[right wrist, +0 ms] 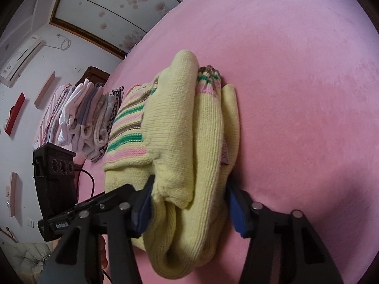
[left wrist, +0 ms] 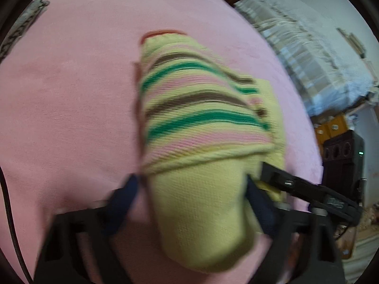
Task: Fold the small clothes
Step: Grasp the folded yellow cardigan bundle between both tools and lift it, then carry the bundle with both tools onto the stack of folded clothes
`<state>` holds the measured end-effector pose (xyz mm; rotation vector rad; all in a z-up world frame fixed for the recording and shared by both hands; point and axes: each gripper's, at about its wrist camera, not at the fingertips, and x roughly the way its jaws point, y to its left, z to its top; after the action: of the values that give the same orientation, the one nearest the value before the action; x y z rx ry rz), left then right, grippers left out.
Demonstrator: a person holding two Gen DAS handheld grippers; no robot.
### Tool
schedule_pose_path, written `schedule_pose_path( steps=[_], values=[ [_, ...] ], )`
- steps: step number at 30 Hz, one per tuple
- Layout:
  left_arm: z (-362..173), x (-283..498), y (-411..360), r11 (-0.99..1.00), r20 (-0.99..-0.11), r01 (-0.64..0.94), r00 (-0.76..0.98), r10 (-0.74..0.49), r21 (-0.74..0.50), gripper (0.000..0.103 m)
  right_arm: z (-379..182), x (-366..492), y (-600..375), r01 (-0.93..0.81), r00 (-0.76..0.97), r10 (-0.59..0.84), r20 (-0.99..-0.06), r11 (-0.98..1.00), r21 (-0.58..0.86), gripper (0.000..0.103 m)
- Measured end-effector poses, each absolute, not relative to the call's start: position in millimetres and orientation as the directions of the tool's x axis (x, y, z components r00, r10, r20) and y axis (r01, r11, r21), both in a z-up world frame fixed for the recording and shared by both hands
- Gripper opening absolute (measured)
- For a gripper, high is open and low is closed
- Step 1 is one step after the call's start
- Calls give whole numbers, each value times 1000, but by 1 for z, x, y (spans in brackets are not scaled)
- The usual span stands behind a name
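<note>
We note a folded yellow striped sweater (right wrist: 180, 142) on the pink bed (right wrist: 296, 94), right tongs (right wrist: 189, 210) clamped on its thick fold, left tongs (left wrist: 191, 187) straddling its end, grip unclear.

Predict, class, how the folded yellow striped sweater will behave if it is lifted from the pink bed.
The sweater is probably floppy: its thick knit layers bulge and droop between the right tool's pads. Likely not slippery, given the coarse ribbed yarn. The loose folds may slump open unless supported.
</note>
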<state>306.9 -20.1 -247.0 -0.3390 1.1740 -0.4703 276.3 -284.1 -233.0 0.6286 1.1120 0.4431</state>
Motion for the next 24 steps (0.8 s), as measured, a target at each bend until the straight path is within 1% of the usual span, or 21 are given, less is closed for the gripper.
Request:
schedule_pose_path(
  steps=[3, 4, 8, 14, 20, 24],
  values=[
    [-236, 298, -23, 869, -798, 193, 343, -495, -456, 57, -217, 270, -273, -35, 410, 568, -714, 792, 610, 38],
    [-228, 293, -22, 873, -794, 202, 364, -487, -443, 54, -209, 267, -269, -42, 420, 549, -722, 807, 589, 37],
    [-194, 273, -10, 885, -773, 216, 431, -465, -412, 53, -176, 251, -251, -73, 447, 531, -720, 824, 562, 35],
    [-136, 238, 25, 897, -736, 245, 512, -443, -369, 53, -120, 222, -214, -136, 490, 540, -684, 822, 552, 35],
    [-63, 223, 97, 905, -694, 241, 582, -424, -350, 53, -53, 218, -153, -232, 518, 582, -627, 801, 552, 34],
    [-3, 235, 159, 924, -665, 216, 645, -377, -314, 53, -4, 239, -100, -308, 532, 618, -578, 778, 548, 35]
  ],
)
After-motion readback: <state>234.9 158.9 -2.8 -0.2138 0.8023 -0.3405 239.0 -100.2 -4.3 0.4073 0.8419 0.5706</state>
